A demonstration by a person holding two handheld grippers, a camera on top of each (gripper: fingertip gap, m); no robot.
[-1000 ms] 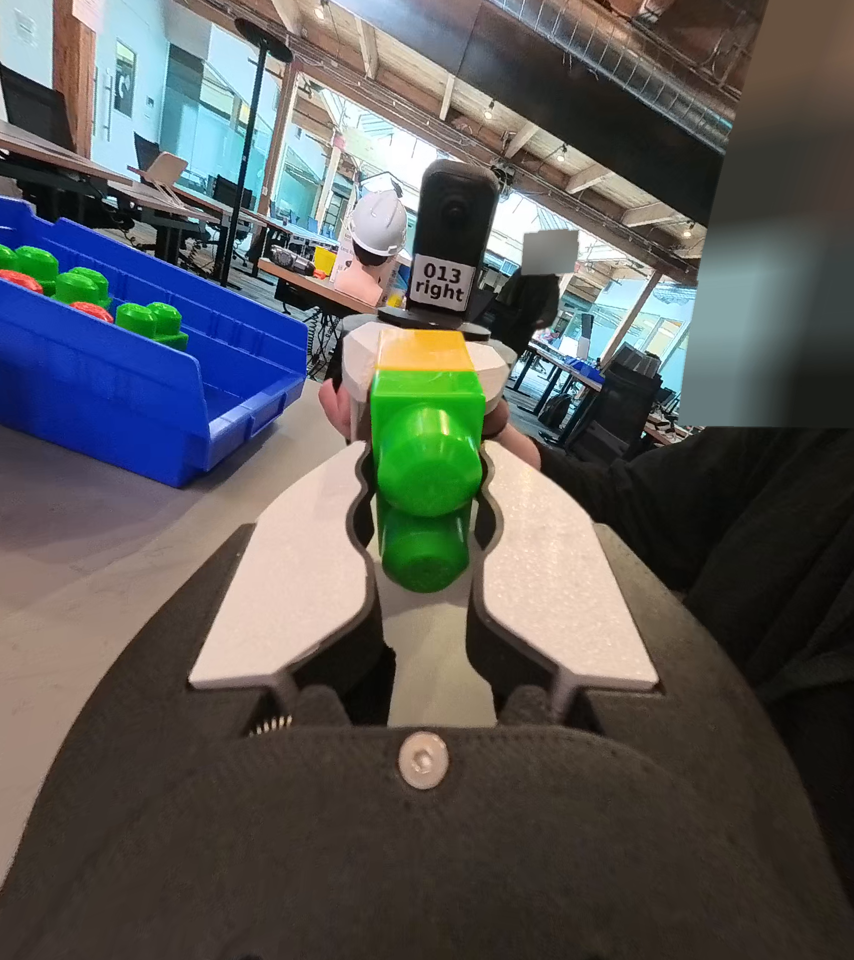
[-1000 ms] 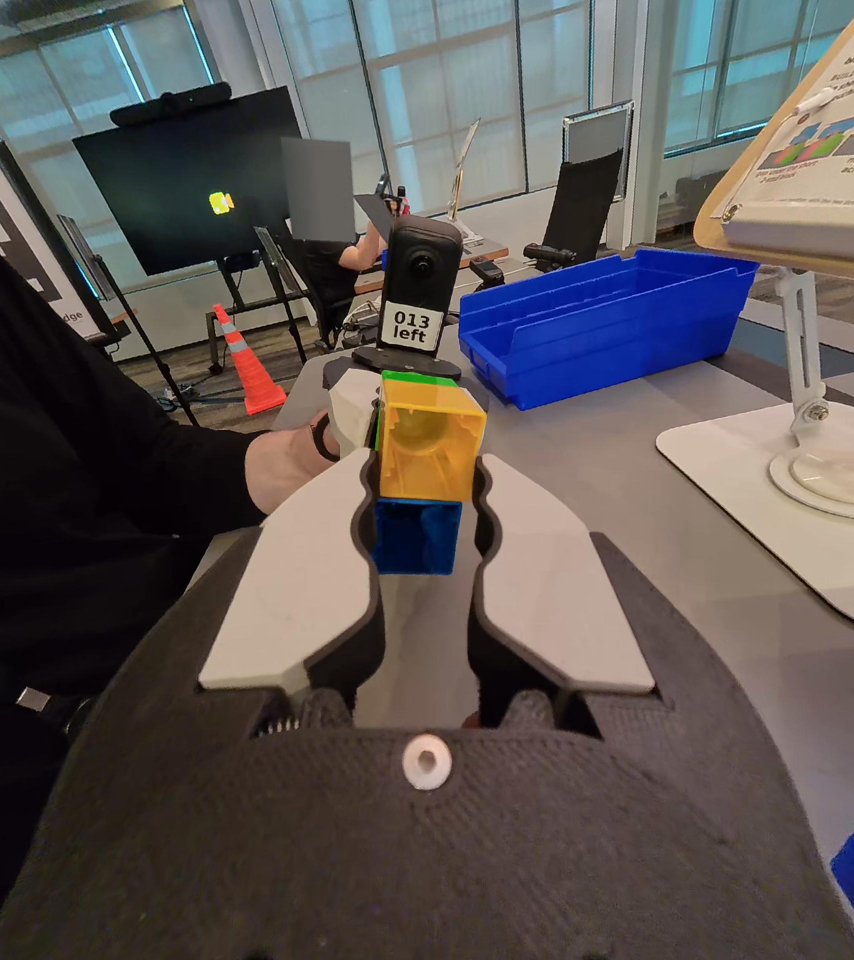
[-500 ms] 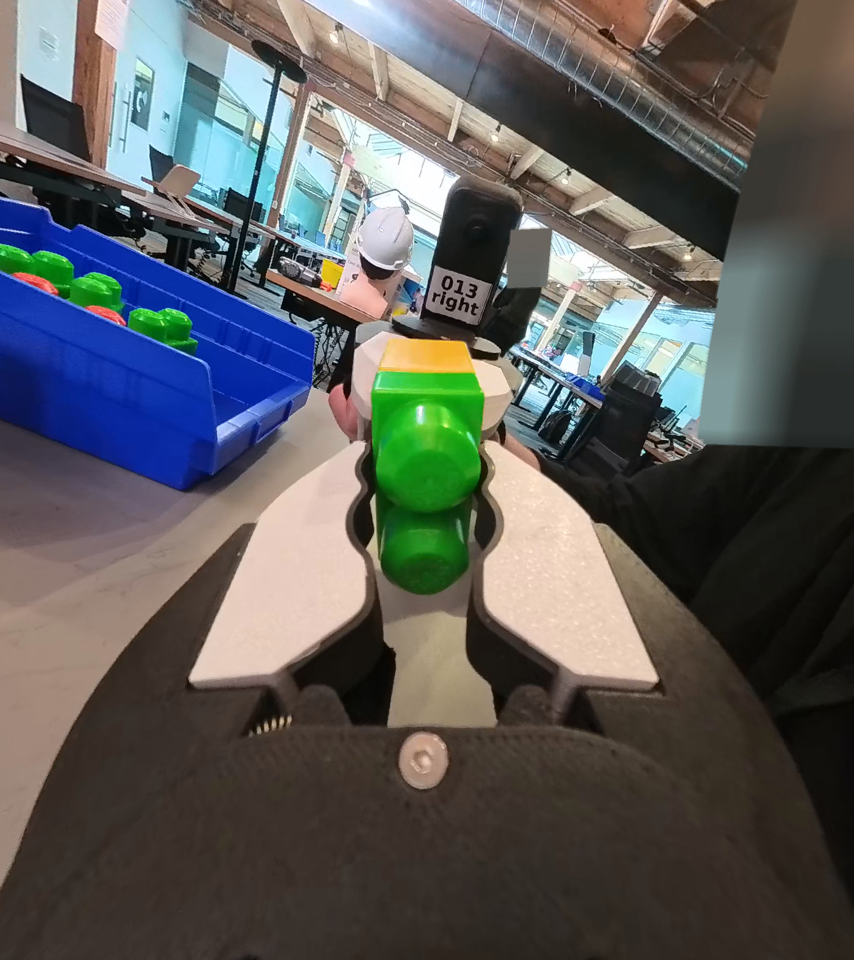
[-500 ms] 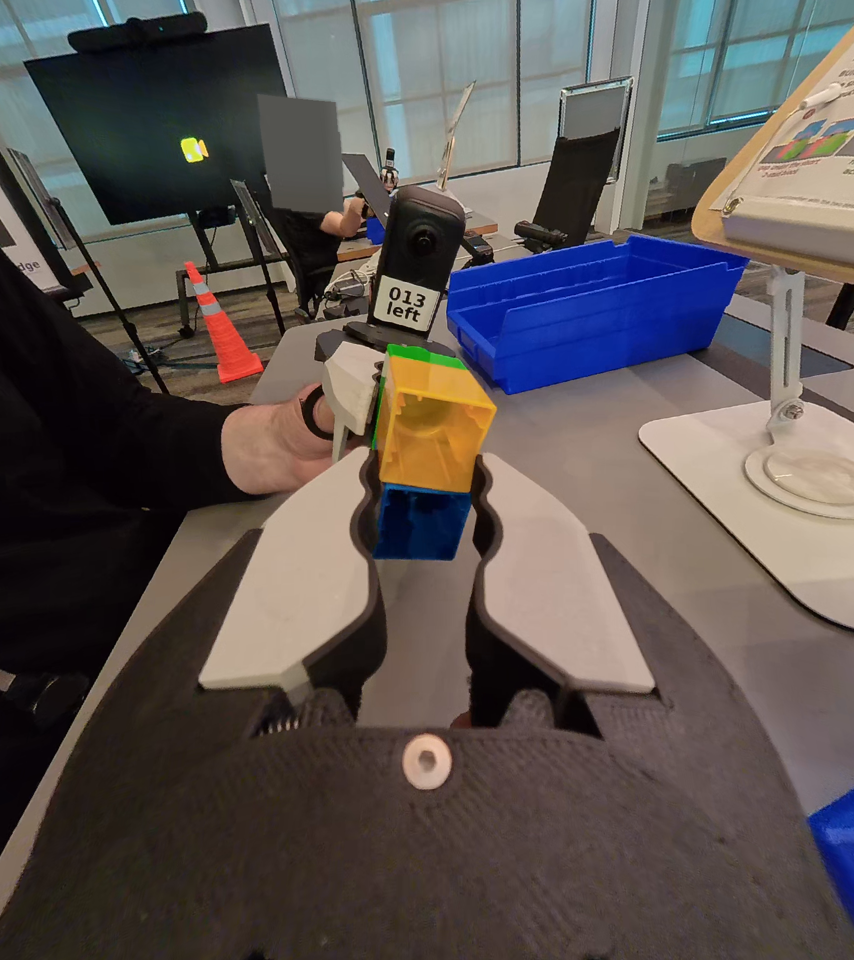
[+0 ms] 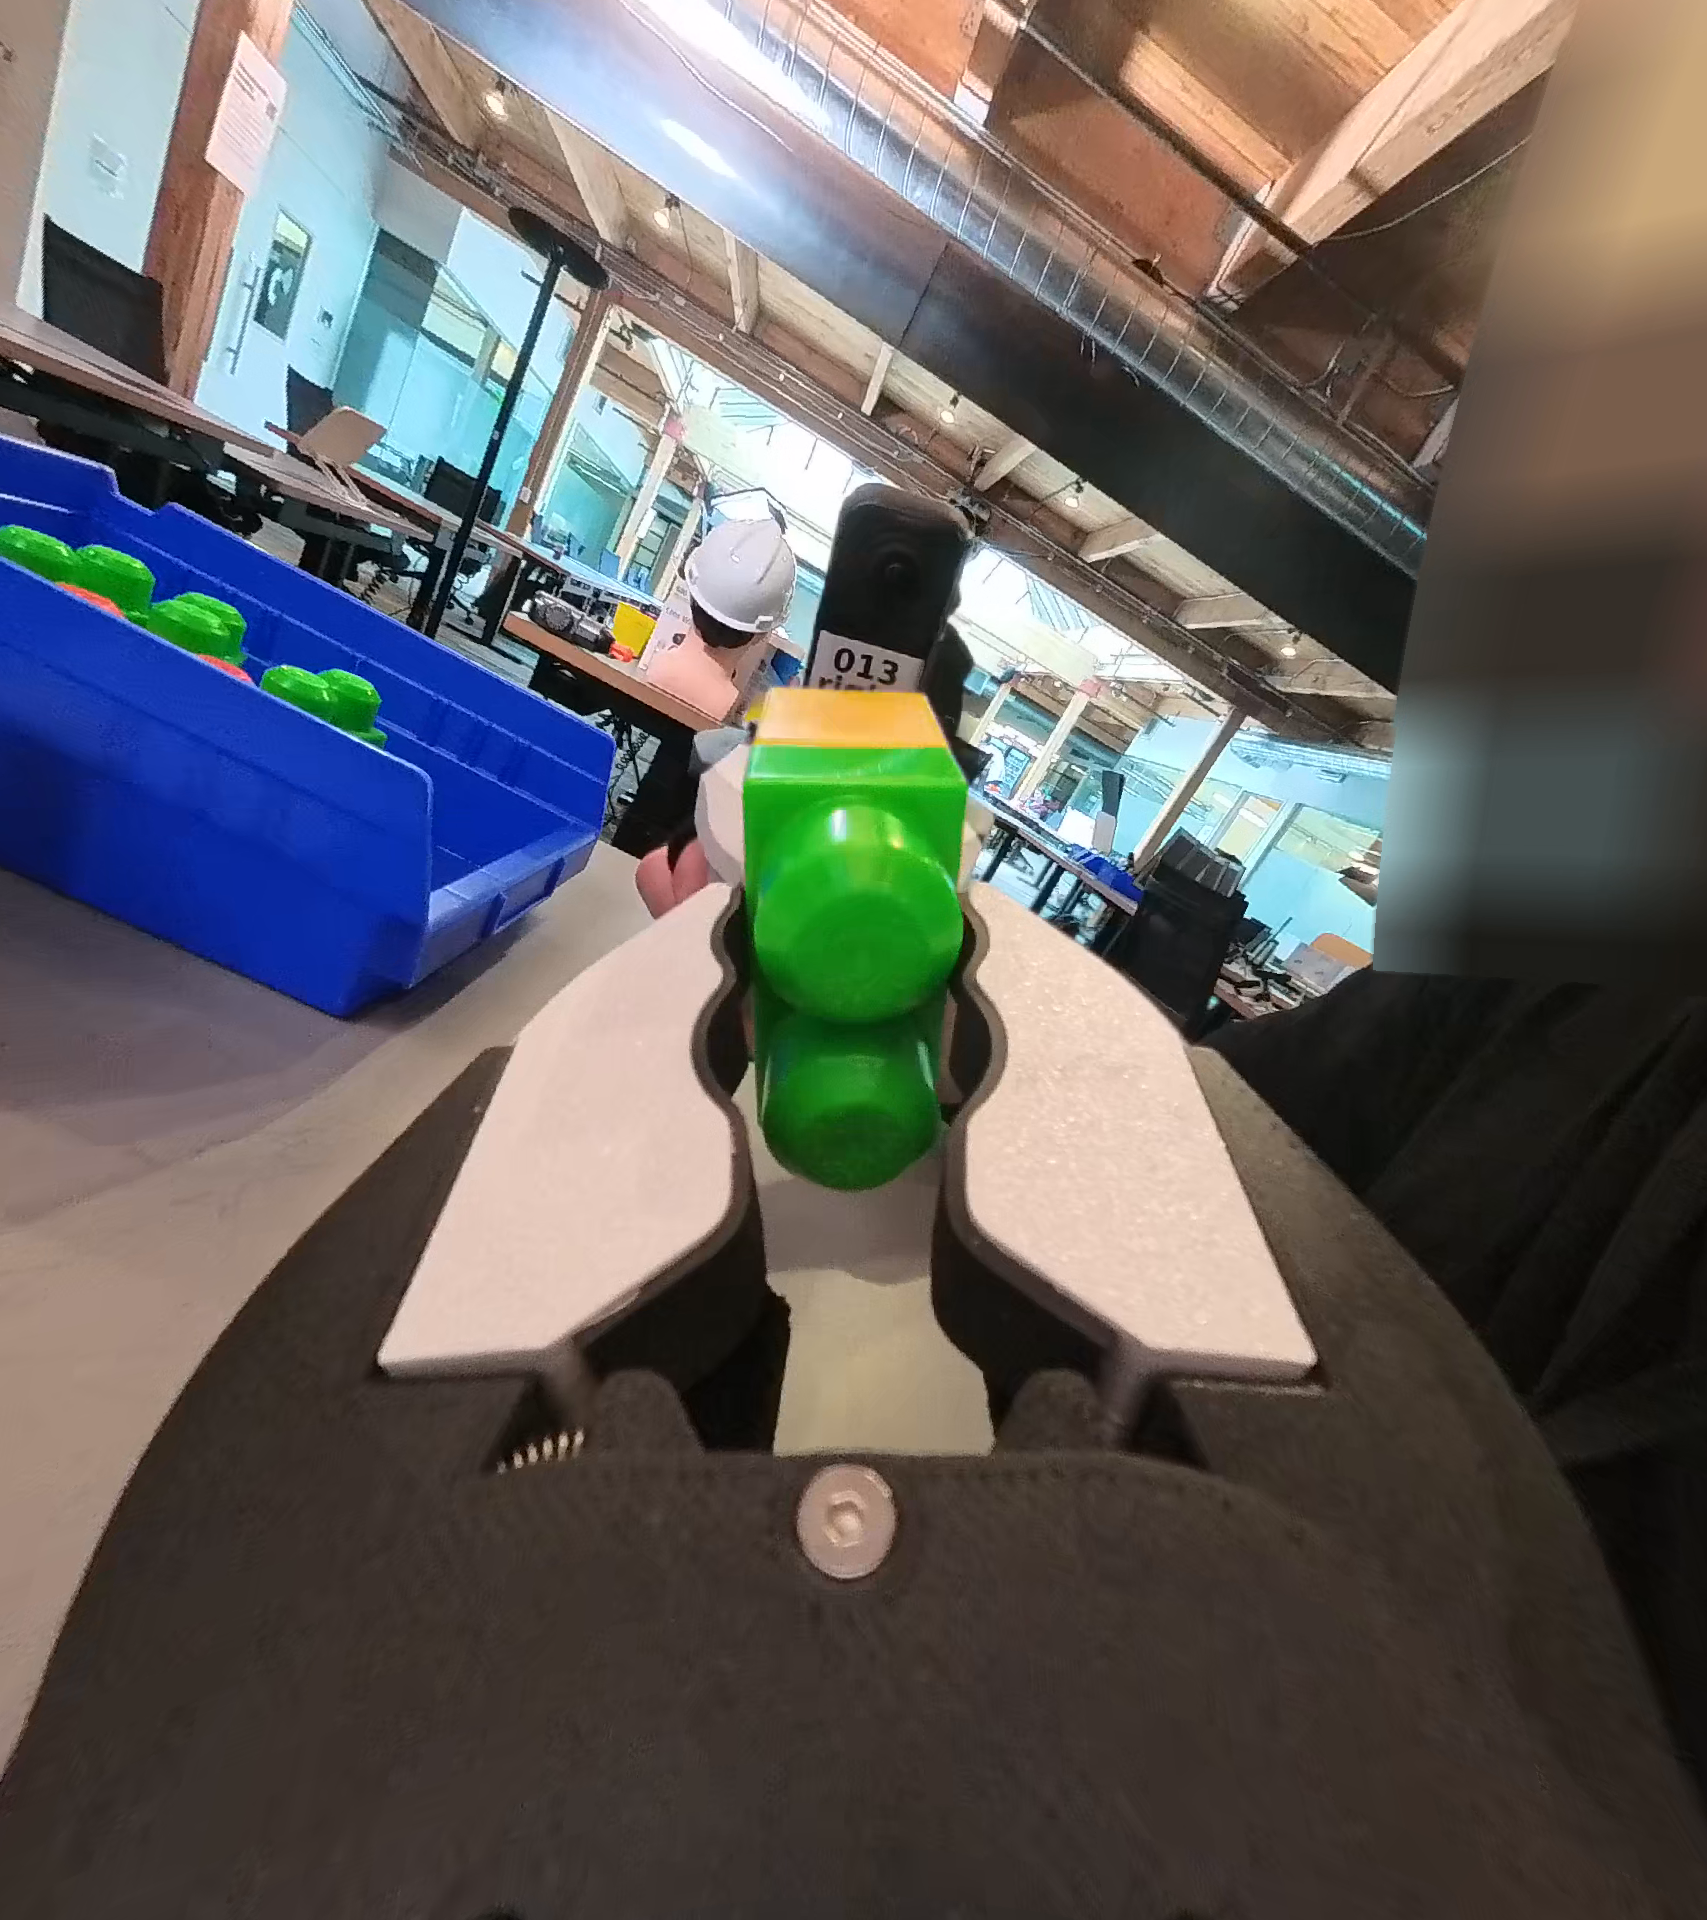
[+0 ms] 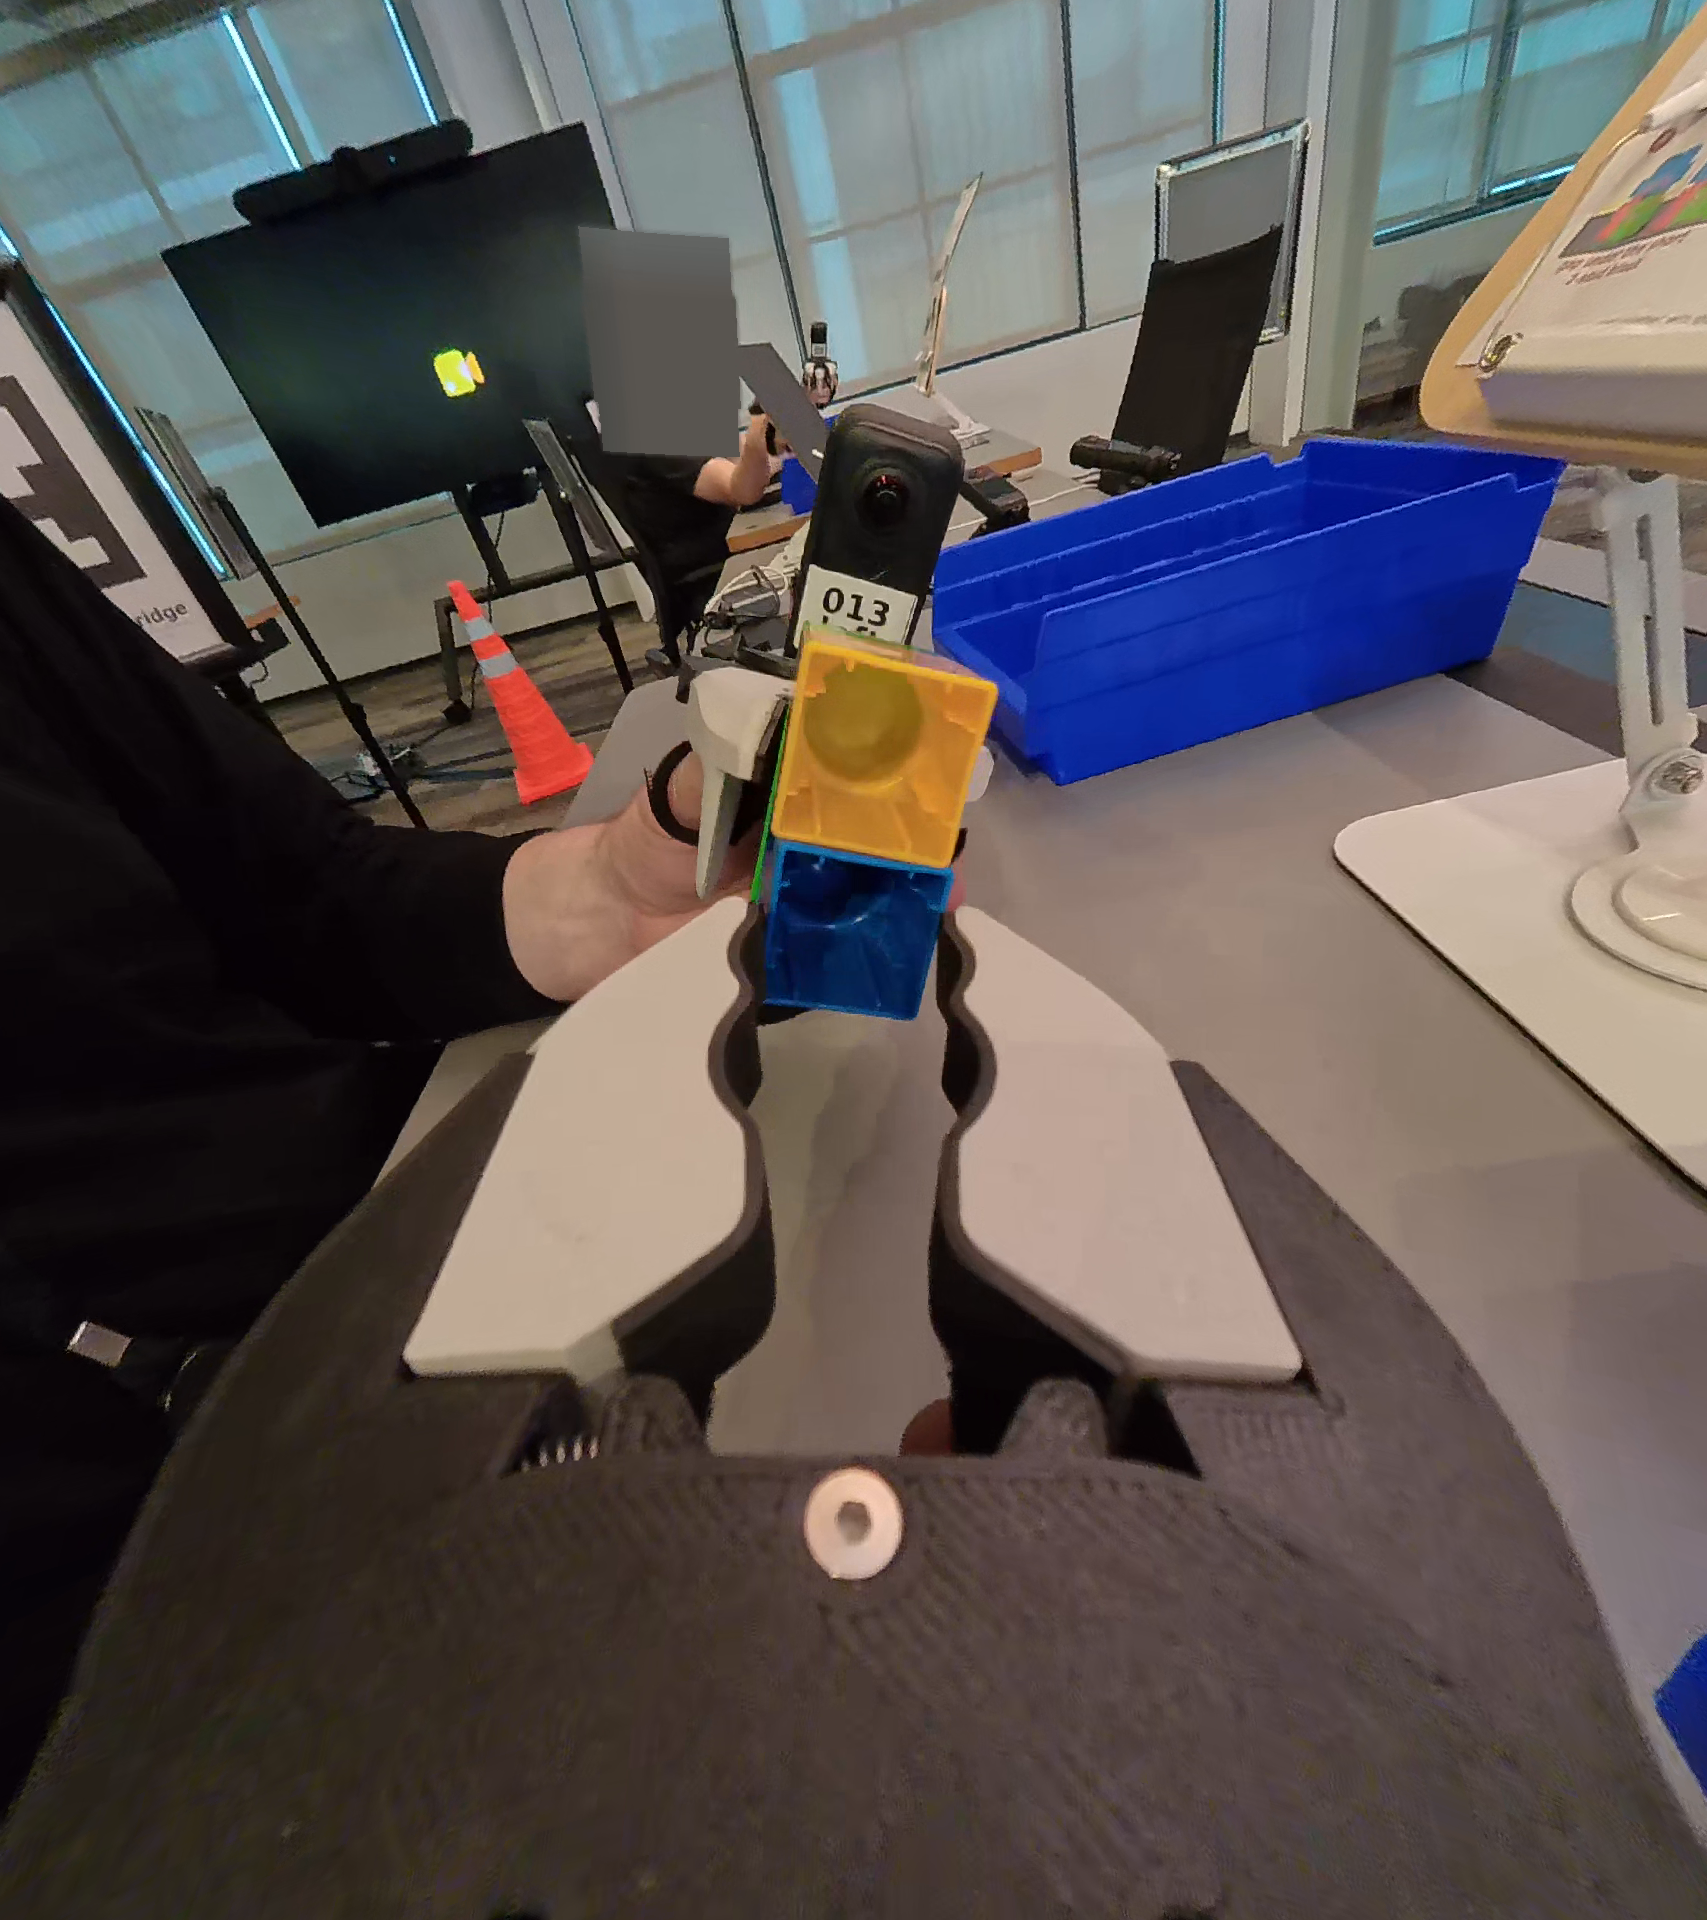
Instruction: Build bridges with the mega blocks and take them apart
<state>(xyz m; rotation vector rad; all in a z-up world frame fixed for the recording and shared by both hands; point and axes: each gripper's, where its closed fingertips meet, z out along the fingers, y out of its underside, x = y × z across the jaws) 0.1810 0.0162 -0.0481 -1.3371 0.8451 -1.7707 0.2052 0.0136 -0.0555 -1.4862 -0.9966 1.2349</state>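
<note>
Above the surface (image 6: 1192,935), left tongs (image 5: 854,997) grip the green block (image 5: 854,831) and right tongs (image 6: 849,956) the blue block (image 6: 849,940), likely to pull the stack apart.

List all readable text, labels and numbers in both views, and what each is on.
I don't transcribe writing; here is what bears it.
Left-view label, white, on the black camera: legible, lower part hidden.
Right-view label, white, on the facing camera: legible, lower part hidden.
Instruction sheet on the stand: partly legible, cropped.
White poster, far left: cropped.
Pillar notice: too small.
</note>
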